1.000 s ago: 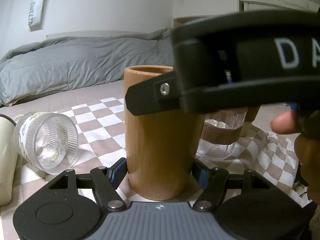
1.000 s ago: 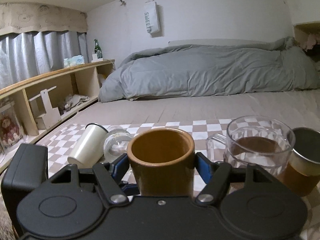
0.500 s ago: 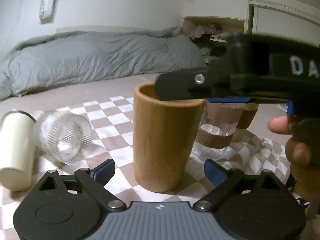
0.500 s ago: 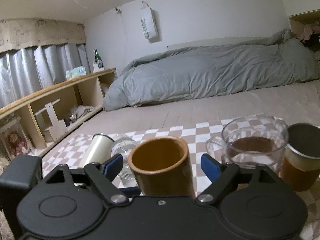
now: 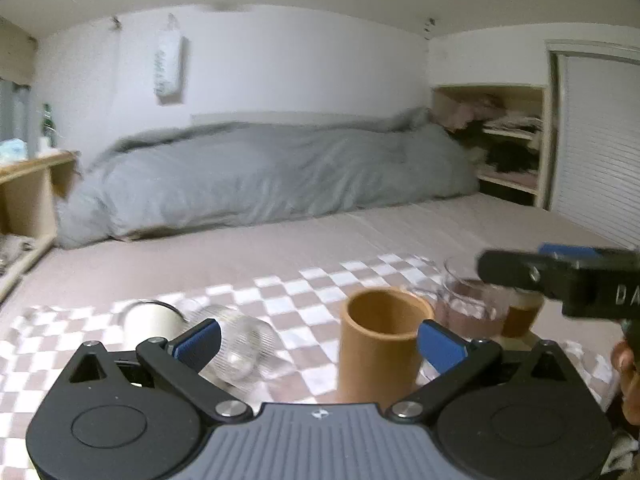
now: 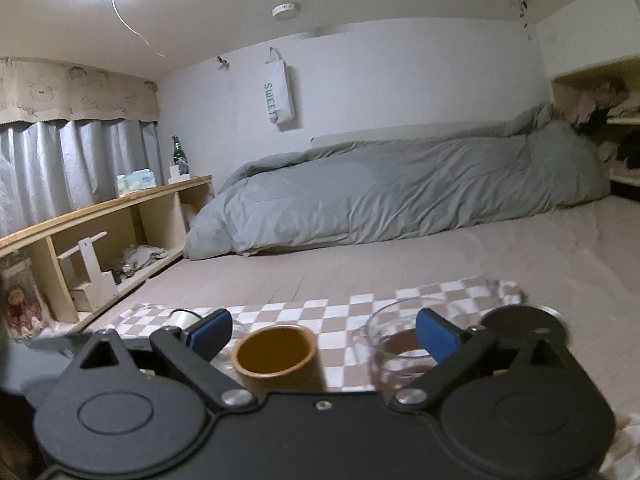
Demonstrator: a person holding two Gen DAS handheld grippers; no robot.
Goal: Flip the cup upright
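A brown bamboo cup stands upright on the checkered cloth, mouth up; it also shows in the right wrist view. My left gripper is open and raised, with the cup near its right finger, untouched. My right gripper is open above and behind the cup, holding nothing; its body shows at the right of the left wrist view.
A ribbed clear glass and a cream cup lie on their sides at the left. A glass mug with a woven sleeve and a lidded jar stand at the right. A grey duvet lies behind.
Both grippers opened, let go of the brown cup and lifted up and back. The cup stays upright on the cloth.
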